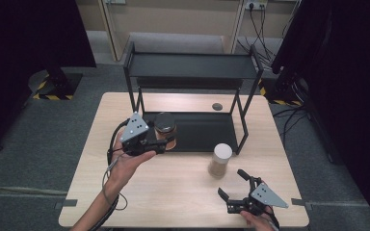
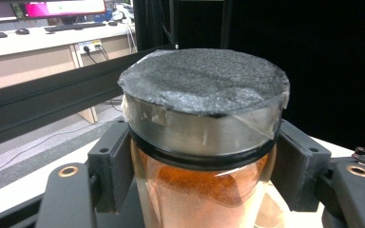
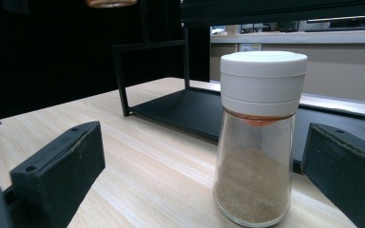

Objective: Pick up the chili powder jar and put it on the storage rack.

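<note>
On the table (image 1: 125, 192): one white-lidded shaker (image 1: 219, 160), one black-lidded jar (image 1: 165, 129), one rack (image 1: 192, 72).

I log one light wooden table (image 1: 125, 192): on it a black rack (image 1: 192, 65), a white-lidded shaker (image 1: 219, 160), a small dark disc (image 1: 217, 106).

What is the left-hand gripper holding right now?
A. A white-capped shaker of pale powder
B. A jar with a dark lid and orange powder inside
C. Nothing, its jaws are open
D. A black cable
B: the left gripper has its jaws clamped on the dark-lidded jar of orange powder, while the white-capped shaker stands free on the table.
</note>
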Tool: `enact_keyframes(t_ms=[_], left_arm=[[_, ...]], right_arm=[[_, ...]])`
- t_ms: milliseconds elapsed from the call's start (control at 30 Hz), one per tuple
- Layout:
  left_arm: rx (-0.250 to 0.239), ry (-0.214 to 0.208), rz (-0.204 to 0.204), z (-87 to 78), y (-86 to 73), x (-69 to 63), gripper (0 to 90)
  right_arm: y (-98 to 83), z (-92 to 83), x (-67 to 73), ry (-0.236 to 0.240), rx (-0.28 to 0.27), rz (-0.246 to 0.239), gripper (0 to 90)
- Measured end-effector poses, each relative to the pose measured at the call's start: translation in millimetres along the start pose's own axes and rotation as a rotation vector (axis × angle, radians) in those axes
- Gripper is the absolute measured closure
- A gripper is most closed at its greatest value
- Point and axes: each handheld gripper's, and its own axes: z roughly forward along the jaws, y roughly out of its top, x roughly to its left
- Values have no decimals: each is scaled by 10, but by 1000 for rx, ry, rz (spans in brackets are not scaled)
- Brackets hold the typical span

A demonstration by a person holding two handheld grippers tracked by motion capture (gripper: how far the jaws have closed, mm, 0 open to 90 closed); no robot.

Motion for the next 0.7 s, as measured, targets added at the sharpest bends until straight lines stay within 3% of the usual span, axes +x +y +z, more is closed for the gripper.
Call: enact_keyframes(t_ms=[467, 700], left_arm=[[0, 14, 9, 40, 322, 65, 317], [6, 10, -17, 92, 502, 156, 317]], right_arm=[[0, 4, -3, 1, 4, 3, 10], [0, 1, -5, 1, 2, 2, 10]])
